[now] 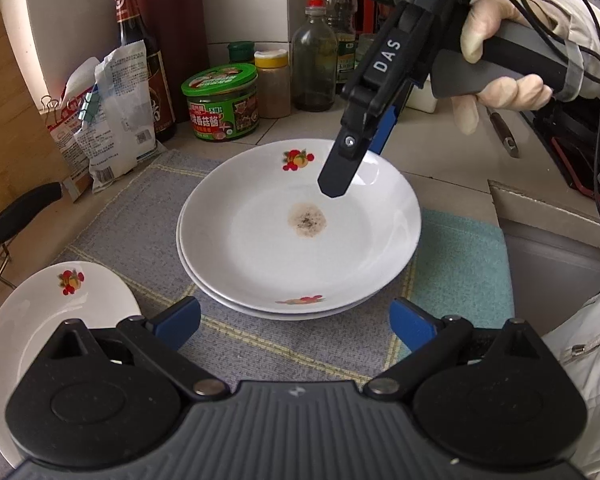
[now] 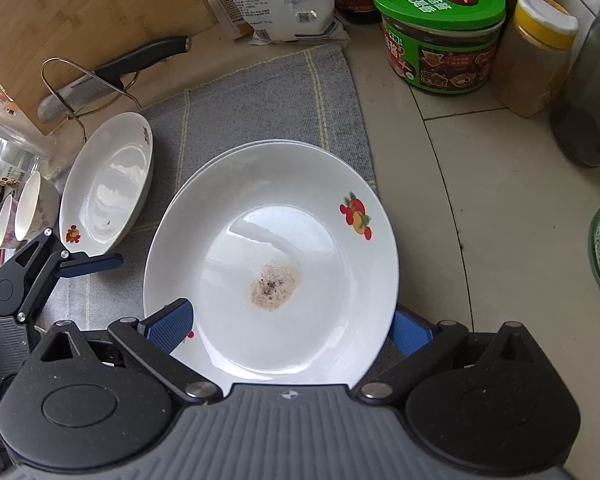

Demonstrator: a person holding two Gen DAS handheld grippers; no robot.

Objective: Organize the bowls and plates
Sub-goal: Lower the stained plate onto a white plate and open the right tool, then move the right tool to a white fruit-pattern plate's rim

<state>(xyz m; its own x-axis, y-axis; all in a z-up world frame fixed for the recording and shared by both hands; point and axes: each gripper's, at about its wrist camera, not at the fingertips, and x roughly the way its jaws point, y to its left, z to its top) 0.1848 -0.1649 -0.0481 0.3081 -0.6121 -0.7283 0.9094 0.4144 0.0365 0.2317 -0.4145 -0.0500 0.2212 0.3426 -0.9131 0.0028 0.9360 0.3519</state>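
A white plate (image 1: 300, 236) with fruit prints and a brown stain at its centre sits on a second plate (image 1: 204, 280) mid-frame, both on a grey checked mat (image 1: 148, 208) over a tiled counter (image 2: 480, 220). The right gripper (image 2: 290, 326) hangs over the stack's rim, jaws apart: one blue pad above the plate's inside, the other outside the edge; whether either touches cannot be told. In the left wrist view it comes in from the upper right in a gloved hand (image 1: 500, 60), its finger lettered "DAS". The left gripper (image 1: 294, 322) stands wide open and empty at the lower edge, just short of the stack. A third plate (image 1: 60, 320) lies at lower left. Only the right wrist view shows a knife (image 2: 112, 76) in a wire rack by a cutting board (image 2: 80, 20), and flowered bowls (image 2: 28, 208) at far left. Only the left wrist view shows a teal cloth (image 1: 460, 264). A green-lidded jar (image 1: 220, 100) carries Chinese lettering.
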